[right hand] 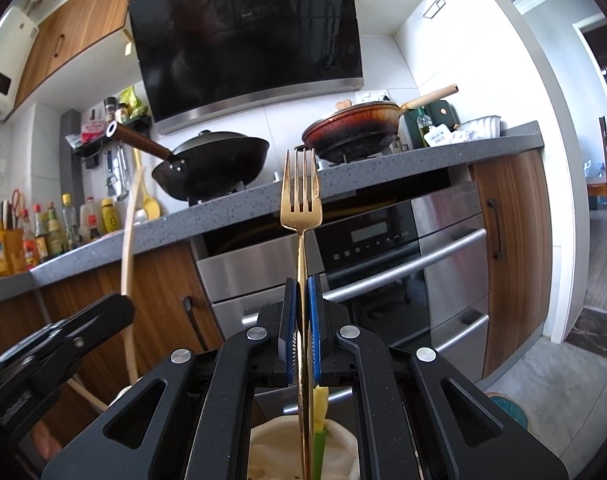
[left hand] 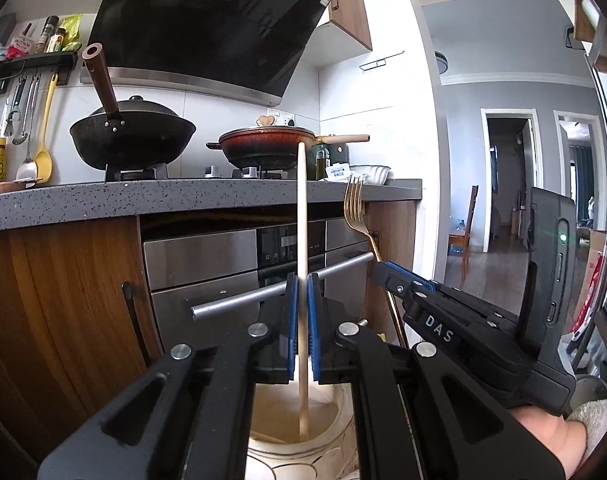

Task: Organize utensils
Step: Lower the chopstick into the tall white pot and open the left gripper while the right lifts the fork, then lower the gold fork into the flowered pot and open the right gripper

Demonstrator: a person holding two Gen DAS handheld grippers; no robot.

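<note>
The left claw [left hand: 302, 316] pinches a light, stiff wooden stick [left hand: 301, 216] mid-shaft over a cream holder [left hand: 335, 420], while the right claw [right hand: 302, 320] clamps the slick gold fork [right hand: 301, 200] by its handle, likely slippery.

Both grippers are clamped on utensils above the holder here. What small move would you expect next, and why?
Probably lower and release. The left gripper holds a wooden stick upright, its lower end already inside the cream holder. The right gripper holds the gold fork tines-up above the same holder, so easing each down looks safest.
</note>
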